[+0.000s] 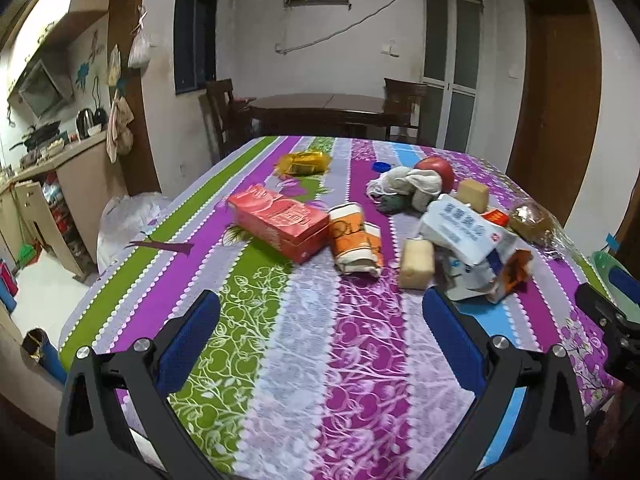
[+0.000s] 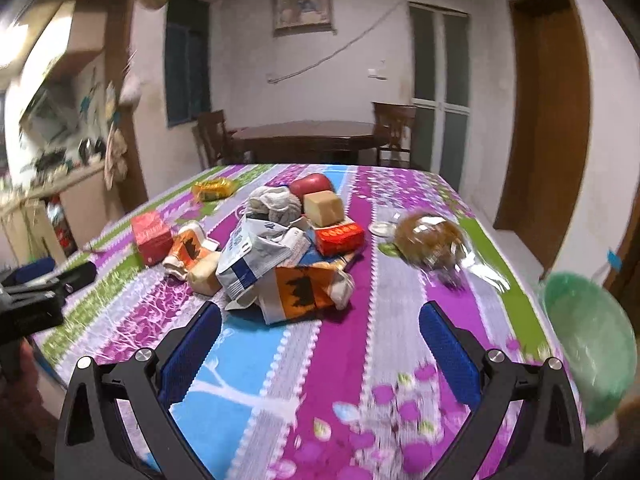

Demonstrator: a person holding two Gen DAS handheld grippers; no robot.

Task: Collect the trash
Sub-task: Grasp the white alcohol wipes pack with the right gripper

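Both tools spread above a littered counter

The left tool (image 1: 320,308) and right tool (image 2: 320,316) hang empty, blue ribbed pads apart, over the striped floral cloth counter (image 1: 312,360). Near its middle lie one glossy red cardboard box (image 1: 280,220), two crumpled orange paper cups (image 1: 354,236), two tan foam blocks (image 1: 416,262) and a torn white carton (image 1: 464,232)
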